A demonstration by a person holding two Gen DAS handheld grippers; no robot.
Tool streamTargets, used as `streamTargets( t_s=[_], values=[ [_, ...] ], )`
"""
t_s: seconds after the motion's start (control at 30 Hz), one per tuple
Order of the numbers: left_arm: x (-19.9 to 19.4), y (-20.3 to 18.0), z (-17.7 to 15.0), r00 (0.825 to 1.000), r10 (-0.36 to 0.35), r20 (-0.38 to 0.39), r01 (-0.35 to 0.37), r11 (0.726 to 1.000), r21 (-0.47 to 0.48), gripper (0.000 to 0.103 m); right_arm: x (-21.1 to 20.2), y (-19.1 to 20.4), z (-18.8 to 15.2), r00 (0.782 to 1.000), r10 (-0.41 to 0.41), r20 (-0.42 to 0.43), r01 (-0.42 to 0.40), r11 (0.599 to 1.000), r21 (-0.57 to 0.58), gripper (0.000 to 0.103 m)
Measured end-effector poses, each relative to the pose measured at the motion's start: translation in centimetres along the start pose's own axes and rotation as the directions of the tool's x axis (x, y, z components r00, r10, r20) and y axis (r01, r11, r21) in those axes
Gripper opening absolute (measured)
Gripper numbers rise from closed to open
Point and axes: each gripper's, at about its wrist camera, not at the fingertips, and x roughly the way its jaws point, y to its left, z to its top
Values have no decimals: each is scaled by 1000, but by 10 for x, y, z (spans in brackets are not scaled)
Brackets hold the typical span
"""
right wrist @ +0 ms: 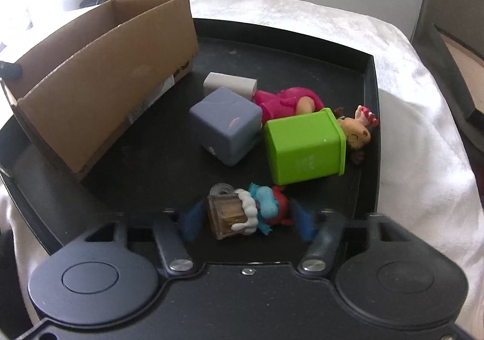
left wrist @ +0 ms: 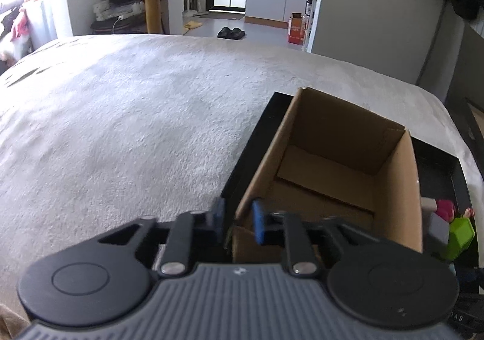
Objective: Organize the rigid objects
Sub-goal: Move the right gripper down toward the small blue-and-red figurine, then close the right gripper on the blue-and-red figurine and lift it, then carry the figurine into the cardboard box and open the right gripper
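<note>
My left tool (left wrist: 239,220) is clamped on the near wall of the cardboard box (left wrist: 329,176) standing in the black tray (right wrist: 370,116) on the bed (left wrist: 136,116), while my right tool (right wrist: 246,219) straddles, half-open, the small bottle figurine (right wrist: 242,213) lying near the tray's front edge.

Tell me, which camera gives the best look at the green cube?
The right wrist view. There the green cube lies on the black tray in full, tipped on its side across a doll. The left wrist view catches only a sliver of it at the right edge, past the cardboard box.
</note>
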Motion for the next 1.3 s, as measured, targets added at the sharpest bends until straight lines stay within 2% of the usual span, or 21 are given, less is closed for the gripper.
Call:
streamTargets(
  t_s=[0.17, 0.5, 1.1, 1.3],
  values=[
    [-4, -2, -3, 1000, 11, 3, -11, 1000, -15, 11, -4, 3, -1, 999, 35, 14, -35, 999, 14, 56],
    [-6, -2, -3, 1000, 29, -9, -30, 999, -42, 11, -31, 13, 11, 995, 46, 91, -46, 999, 1, 55],
    [-10, -4, -4, 999, 33, -6, -33, 999, -33, 10, -65, 42, 53, 978, 83, 192, -69, 995, -78, 55],
    [-12, -6, -3, 998, 64, -3, -64, 998, -30, 10, -77, 55, 71, 968, 100, 230, -77, 991, -108, 55]
  ],
)
